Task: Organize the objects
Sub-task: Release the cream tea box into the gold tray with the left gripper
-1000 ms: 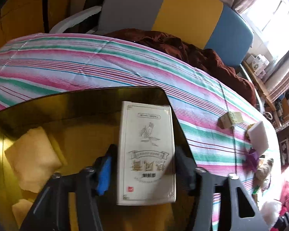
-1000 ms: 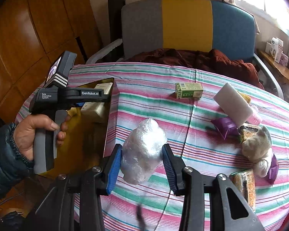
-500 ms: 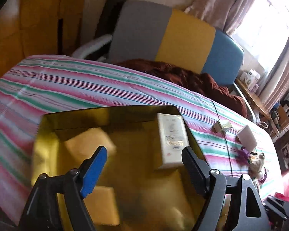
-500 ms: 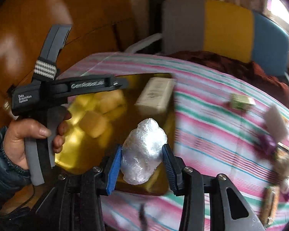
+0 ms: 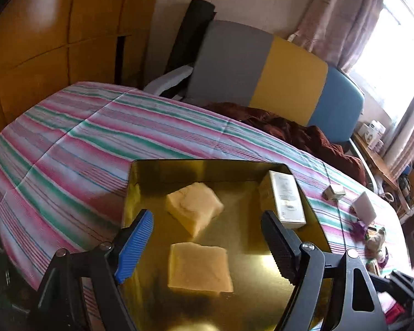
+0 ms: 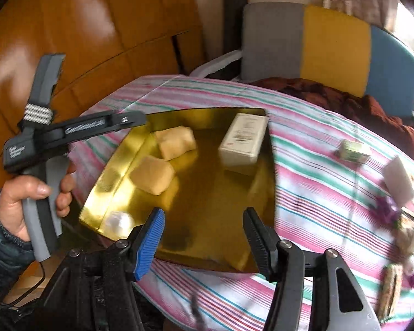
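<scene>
A shiny gold tray lies on the striped tablecloth. In it are two yellow sponge-like pads, a white box at its far right side, and a white plastic-wrapped bundle at the near left corner. My left gripper is open and empty above the tray's near part. My right gripper is open and empty over the tray's near edge. The left tool with the hand holding it shows in the right wrist view.
To the right on the tablecloth lie a small green box, a white block, purple wrappers and several snack packs. A grey, yellow and blue chair with a brown cloth stands behind the table. Wooden panels stand at left.
My right gripper opened and let go of the plastic-wrapped bundle, which now lies in the tray's near left corner. My left gripper drew back from the white box and stays open.
</scene>
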`<act>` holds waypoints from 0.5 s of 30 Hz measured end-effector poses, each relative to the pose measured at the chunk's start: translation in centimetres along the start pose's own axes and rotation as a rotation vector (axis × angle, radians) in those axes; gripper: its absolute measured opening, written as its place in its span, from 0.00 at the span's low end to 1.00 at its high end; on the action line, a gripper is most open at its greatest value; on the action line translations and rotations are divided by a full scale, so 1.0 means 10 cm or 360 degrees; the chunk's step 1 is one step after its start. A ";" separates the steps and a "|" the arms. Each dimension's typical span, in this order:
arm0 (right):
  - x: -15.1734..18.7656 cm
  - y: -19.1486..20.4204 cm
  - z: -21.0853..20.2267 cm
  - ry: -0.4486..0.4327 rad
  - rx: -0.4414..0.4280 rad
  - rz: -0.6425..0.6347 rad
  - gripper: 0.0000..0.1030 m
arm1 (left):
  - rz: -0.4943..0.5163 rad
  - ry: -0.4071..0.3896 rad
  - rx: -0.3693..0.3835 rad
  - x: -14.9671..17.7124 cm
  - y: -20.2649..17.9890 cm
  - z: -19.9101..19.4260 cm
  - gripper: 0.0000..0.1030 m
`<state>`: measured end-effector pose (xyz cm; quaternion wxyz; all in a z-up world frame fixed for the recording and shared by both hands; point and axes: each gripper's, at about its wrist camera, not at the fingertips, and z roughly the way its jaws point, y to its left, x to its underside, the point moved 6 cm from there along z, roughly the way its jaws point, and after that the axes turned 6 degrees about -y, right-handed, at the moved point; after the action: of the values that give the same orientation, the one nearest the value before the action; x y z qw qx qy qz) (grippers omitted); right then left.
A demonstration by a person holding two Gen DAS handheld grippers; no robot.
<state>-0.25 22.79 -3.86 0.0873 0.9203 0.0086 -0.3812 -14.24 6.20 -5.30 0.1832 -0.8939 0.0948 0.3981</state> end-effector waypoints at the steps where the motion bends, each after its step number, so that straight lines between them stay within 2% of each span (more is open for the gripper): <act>1: -0.01 -0.07 -0.04 -0.0009 0.0025 0.0019 0.58 | 0.0019 0.0003 0.0022 0.00 -0.07 -0.01 0.78; 8: -0.02 -0.70 -0.39 -0.0107 0.0210 0.0194 0.58 | 0.0235 -0.0004 0.0207 0.03 -0.78 -0.07 0.78; 15: 0.02 -1.44 -0.79 -0.0210 0.0418 0.0382 0.58 | 0.0432 0.0070 0.0392 0.22 -1.42 -0.12 0.79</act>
<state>4.21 38.29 -0.72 0.0116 0.8913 -0.1567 -0.4254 -7.50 18.64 -2.68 0.2338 -0.8521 0.2665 0.3849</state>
